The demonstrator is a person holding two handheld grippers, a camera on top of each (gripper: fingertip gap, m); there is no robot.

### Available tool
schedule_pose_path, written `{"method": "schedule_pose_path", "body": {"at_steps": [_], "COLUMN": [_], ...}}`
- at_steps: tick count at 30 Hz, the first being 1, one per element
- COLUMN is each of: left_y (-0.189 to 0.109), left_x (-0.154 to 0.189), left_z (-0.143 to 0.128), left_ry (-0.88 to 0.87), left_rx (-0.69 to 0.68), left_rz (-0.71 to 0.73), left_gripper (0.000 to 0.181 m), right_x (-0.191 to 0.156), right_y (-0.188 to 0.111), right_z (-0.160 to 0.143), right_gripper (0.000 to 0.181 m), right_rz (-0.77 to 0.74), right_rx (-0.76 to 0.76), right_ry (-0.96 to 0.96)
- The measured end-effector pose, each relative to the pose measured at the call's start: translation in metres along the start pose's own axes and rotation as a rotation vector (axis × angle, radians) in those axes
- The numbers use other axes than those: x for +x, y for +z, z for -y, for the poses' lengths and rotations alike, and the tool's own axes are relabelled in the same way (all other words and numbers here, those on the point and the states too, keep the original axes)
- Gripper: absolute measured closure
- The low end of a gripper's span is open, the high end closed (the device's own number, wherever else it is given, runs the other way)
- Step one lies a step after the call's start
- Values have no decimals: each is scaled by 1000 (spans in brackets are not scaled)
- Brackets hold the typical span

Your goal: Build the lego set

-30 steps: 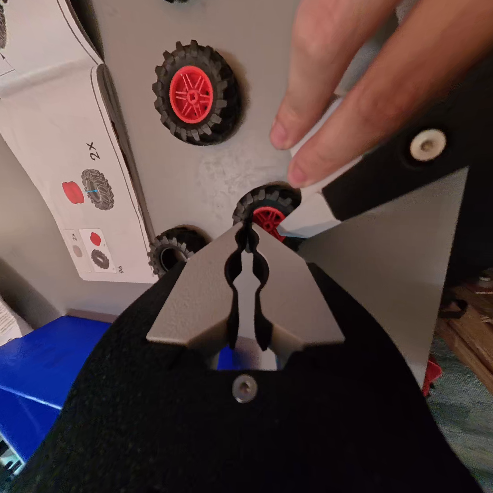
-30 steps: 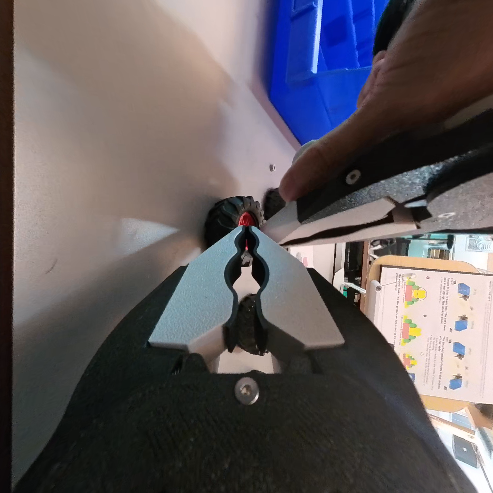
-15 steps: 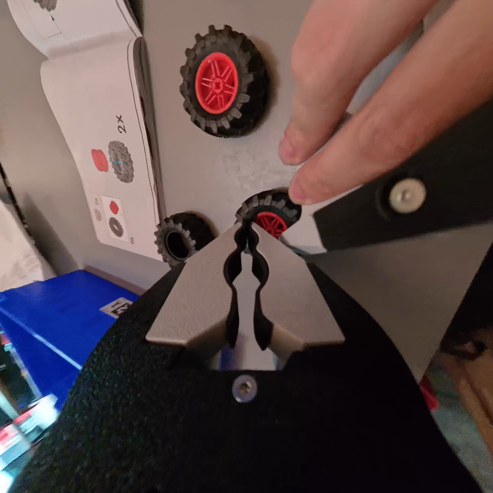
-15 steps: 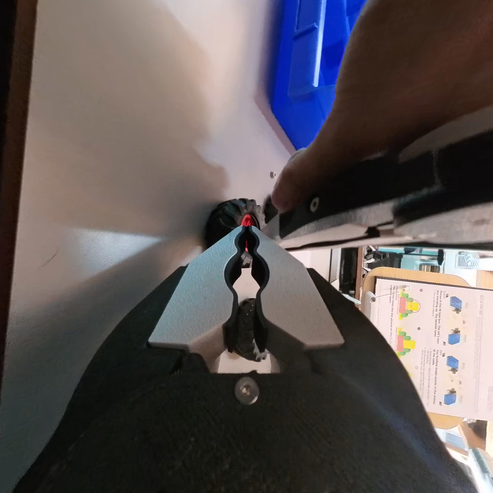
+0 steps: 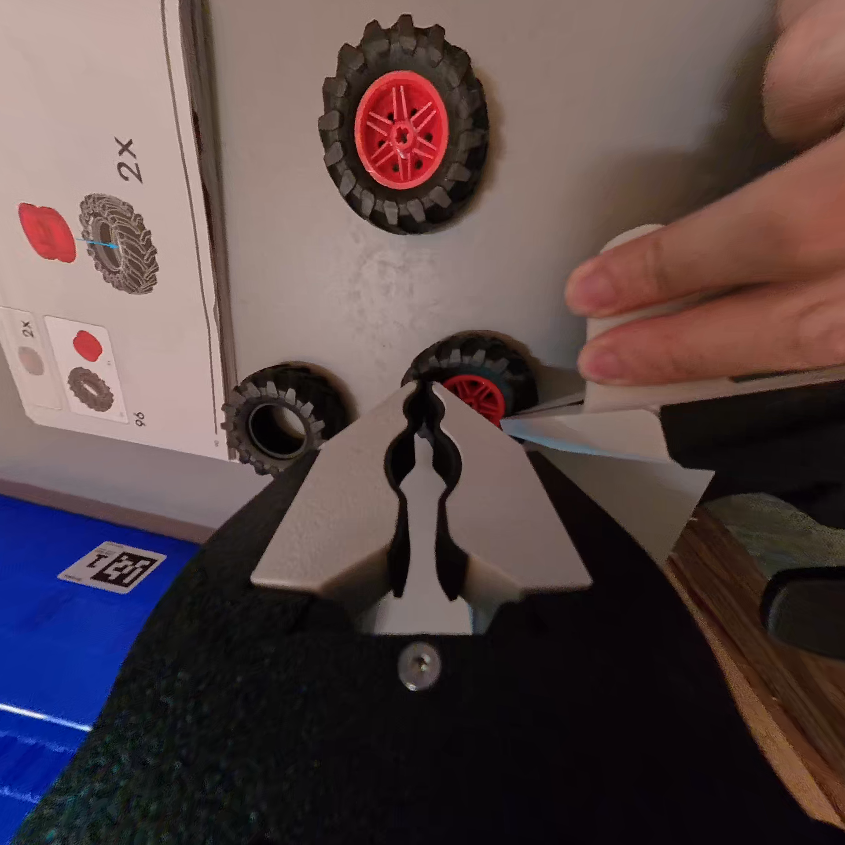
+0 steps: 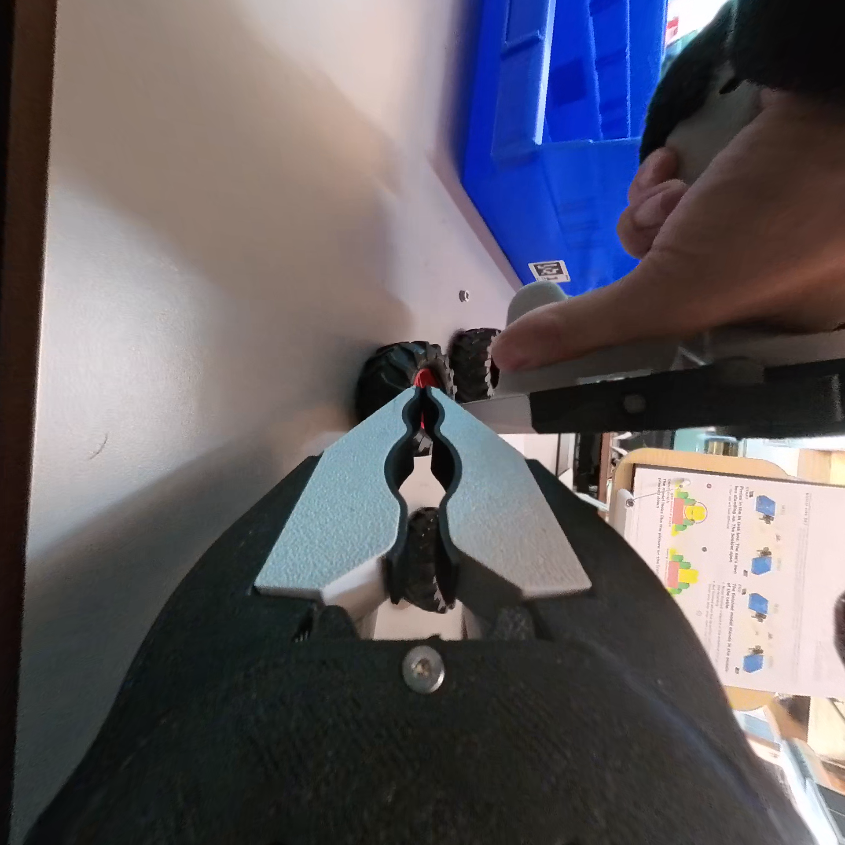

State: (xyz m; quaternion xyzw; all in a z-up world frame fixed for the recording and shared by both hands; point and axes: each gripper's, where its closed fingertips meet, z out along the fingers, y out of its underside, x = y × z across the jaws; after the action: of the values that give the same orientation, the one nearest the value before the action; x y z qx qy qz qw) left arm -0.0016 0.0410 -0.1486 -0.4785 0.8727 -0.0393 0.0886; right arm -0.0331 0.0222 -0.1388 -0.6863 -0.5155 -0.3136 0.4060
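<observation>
Left gripper point(image 5: 424, 388): fingers drawn together, tips pinching the tread of a small wheel point(image 5: 475, 379) with a black tyre and red hub. The wheel rests on the grey surface point(image 5: 320, 283), hub facing up.

Right gripper point(image 6: 421, 392): fingers also closed, clamped on the same small wheel point(image 6: 407, 366) from its other side; a sliver of red hub shows between the tips. In the left wrist view the right gripper point(image 5: 516, 418) comes in from the right, its pale tip touching the red hub, with a hand point(image 5: 713, 302) lying along its top. In the right wrist view the left gripper point(image 6: 484, 402) enters from the right with a hand point(image 6: 686, 274) on it.

Other parts on the surface:
- Large wheel point(image 5: 404, 125), black tyre with red spoked hub, lying flat beyond the small wheel, apart from it.
- Bare tyre point(image 5: 279, 418), black, no hub, left of the small wheel and just beside the edge of the open instruction booklet point(image 5: 91, 183).
- In the right wrist view a tyre point(image 6: 473, 366) stands just beside the gripped wheel, and another tyre point(image 6: 423, 567) shows through the gap low between the fingers.

A blue bin point(image 5: 68, 617) with a small printed tag sits past the surface edge at lower left in the left wrist view; blue bin point(image 6: 562, 151) shows at upper right in the right wrist view. A printed sheet point(image 6: 740, 571) on a wooden board stands off the surface at the right.
</observation>
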Motion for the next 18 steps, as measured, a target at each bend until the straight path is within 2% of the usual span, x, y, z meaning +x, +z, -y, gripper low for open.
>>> {"method": "schedule_pose_path", "body": {"at_steps": [3, 7, 11, 14, 18], "left_y": [-5, -10, -9, -3, -7], "left_x": [1, 0, 13, 16, 13], "left_z": [0, -13, -14, -16, -16], "left_ry": [64, -1, -74, -70, -51], "left_rx": [38, 90, 173, 172, 157], "left_rz": [59, 123, 63, 70, 125], "left_gripper": [181, 181, 181, 181, 181], "right_x": [1, 2, 2, 9, 15], "right_y": [0, 1, -1, -2, 5], "right_z": [0, -1, -2, -11, -20], "right_gripper": [181, 181, 181, 179, 174], "right_rz": [14, 25, 48, 48, 56], "right_rx": [15, 45, 86, 101, 100], "right_ry": [47, 79, 138, 173, 107]}}
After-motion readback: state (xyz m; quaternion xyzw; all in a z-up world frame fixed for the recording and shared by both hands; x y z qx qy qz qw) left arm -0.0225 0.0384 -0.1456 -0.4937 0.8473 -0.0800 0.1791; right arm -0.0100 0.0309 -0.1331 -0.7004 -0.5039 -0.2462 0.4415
